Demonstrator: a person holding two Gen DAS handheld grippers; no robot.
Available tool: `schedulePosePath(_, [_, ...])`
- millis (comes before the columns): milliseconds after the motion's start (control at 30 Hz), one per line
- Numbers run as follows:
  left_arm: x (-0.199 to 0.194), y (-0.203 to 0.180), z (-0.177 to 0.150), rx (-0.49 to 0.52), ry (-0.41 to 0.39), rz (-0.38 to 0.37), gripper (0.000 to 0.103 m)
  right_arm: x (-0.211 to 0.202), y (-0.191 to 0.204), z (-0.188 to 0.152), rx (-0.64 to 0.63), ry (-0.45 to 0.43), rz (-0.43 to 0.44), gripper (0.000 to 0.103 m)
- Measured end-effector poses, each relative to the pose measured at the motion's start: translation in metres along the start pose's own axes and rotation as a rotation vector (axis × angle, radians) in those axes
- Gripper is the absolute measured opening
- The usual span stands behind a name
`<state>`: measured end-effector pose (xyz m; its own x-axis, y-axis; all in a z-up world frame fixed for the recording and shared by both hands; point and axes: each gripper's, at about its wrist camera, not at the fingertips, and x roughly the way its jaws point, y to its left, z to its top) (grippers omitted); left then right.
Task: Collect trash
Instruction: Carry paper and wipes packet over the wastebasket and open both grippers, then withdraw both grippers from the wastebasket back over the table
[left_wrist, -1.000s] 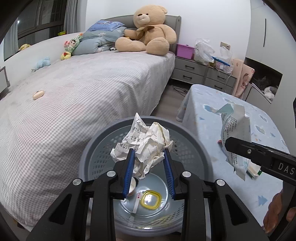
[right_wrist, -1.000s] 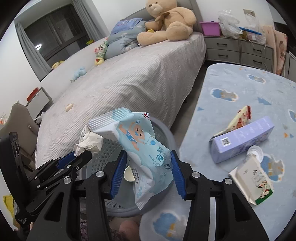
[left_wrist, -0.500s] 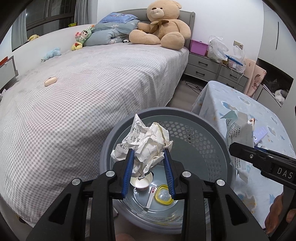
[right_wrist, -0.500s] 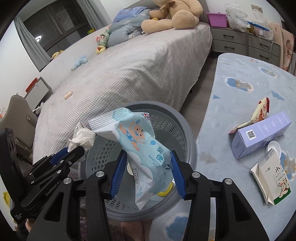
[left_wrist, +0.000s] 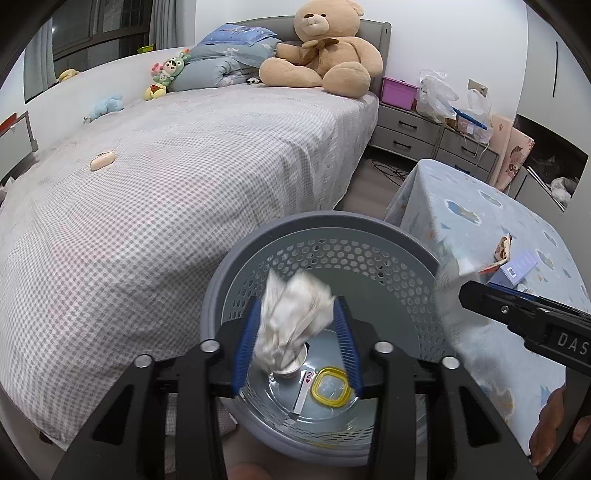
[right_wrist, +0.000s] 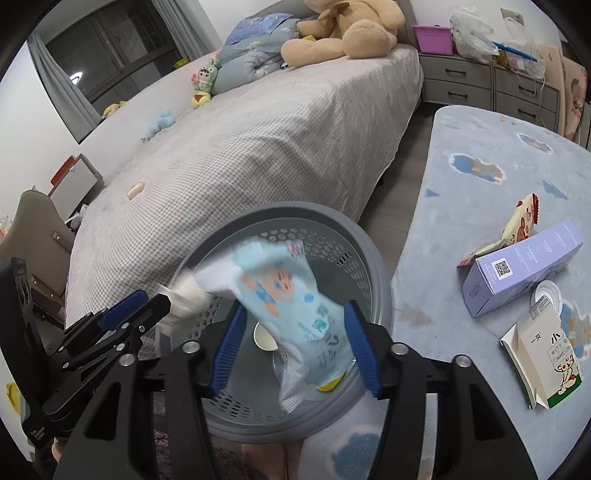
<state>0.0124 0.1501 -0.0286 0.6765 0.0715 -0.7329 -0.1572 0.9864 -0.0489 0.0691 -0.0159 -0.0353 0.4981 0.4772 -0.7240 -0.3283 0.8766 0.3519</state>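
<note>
A grey perforated basket (left_wrist: 369, 236) (right_wrist: 369, 251) stands between the bed and a low table. My left gripper (left_wrist: 295, 332) is open above it, and a crumpled paper ball (left_wrist: 291, 317), blurred, drops free between its blue pads. My right gripper (right_wrist: 293, 336) is open too, and a light blue wet-wipes pack (right_wrist: 295, 314), blurred, falls between its pads over the basket. In the basket lie a small white cup (right_wrist: 264, 336), a playing card (left_wrist: 304, 387) and a yellow-rimmed lid (left_wrist: 330, 386).
The checked bed (left_wrist: 166, 192) is to the left, with a teddy bear (left_wrist: 325, 48) at its head. The blue-clothed table (right_wrist: 480, 177) on the right holds a purple box (right_wrist: 524, 266), a snack wrapper (right_wrist: 517, 225), a milk carton (right_wrist: 543, 358) and a round lid (right_wrist: 546, 291). Grey drawers (left_wrist: 424, 129) stand at the back.
Both grippers moved over the basket and opened. The paper ball and the wipes pack have come loose and are blurred, dropping toward the basket.
</note>
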Motion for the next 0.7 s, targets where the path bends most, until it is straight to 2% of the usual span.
schedulePosePath(67, [-0.0016,0.0008,0.0001,-0.005,-0.009,0.006,0.056,-0.0014,0.0003,0.0002,0.000,-0.007,-0.001,0.060])
schedulePosePath(333, [-0.0031,0.0038,0.0001,-0.012,-0.010,0.016,0.056,-0.0012,0.0004,0.0003,0.000,-0.004,-0.003,0.061])
schedulePosePath(700, [-0.0043,0.0038,0.0006,-0.015,-0.015,0.027,0.062,-0.0020,0.0002,0.0004,0.003,-0.001,-0.004,0.063])
